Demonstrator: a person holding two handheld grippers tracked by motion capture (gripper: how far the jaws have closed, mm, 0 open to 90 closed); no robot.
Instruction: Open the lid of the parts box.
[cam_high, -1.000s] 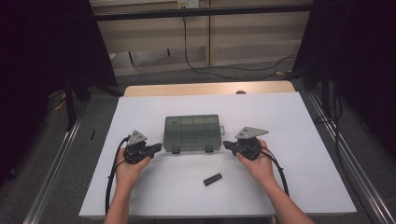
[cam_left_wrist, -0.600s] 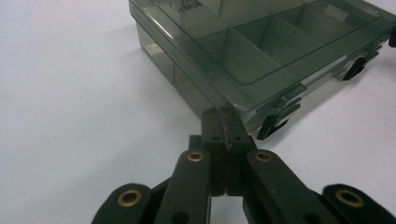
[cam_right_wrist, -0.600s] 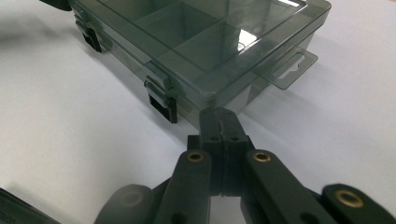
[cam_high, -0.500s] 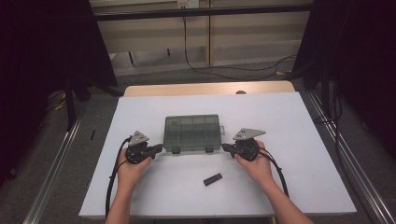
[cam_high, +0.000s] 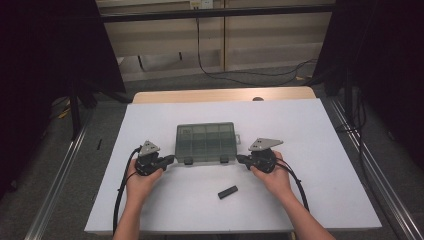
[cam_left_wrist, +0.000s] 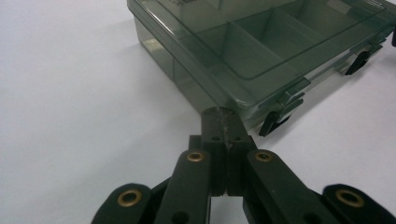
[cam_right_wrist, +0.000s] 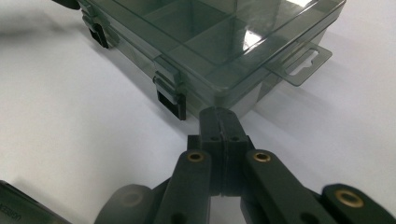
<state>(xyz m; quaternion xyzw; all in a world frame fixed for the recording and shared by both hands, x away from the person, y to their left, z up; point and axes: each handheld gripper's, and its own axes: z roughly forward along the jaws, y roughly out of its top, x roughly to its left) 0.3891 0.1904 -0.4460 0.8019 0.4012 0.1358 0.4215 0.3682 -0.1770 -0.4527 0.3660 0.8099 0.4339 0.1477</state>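
Beside the organizer box, both grippers (fingers pressed together) have edged closer.

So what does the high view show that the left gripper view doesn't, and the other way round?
The high view alone takes in the small black bar lying on the white table, both of the person's hands, and the right hand-held gripper at the box's right front corner. The left gripper view alone gives a close look at the left hand-held gripper, its jaws pressed shut with the tips at the box's front corner, and one black latch beside them. Both show the smoky clear compartment box, lid closed.
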